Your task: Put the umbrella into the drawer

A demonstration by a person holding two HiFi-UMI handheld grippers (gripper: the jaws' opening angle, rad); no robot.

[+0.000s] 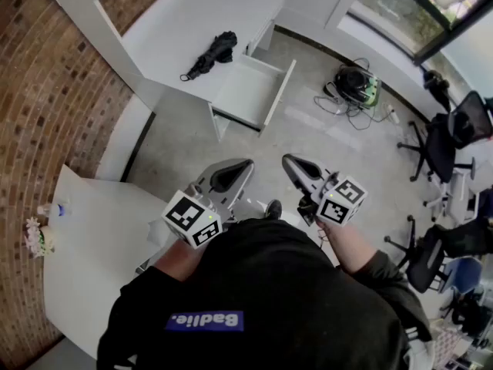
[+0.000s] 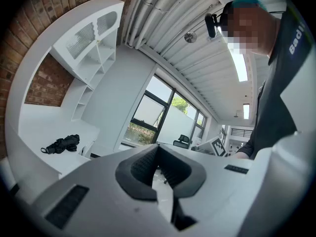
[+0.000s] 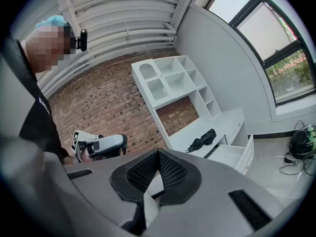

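A folded black umbrella (image 1: 214,52) lies on the white desk (image 1: 173,33) far ahead of me; it also shows as the umbrella (image 2: 61,143) and the umbrella (image 3: 201,140) in the gripper views. The desk's drawer (image 1: 250,91) stands pulled open and looks empty, to the right of the umbrella; the drawer (image 3: 236,154) shows its white inside. My left gripper (image 1: 245,163) and right gripper (image 1: 287,160) are held close to my body, side by side, well short of the desk. Both have their jaws shut with nothing between them, as seen at the left gripper (image 2: 158,146) and the right gripper (image 3: 158,152).
A round white table (image 1: 92,260) with a small bottle (image 1: 58,208) and flowers (image 1: 35,237) is at my left. A dark bag with cables (image 1: 354,85) lies on the floor to the drawer's right. Office chairs (image 1: 443,141) stand at far right. A brick wall (image 1: 46,75) runs along the left.
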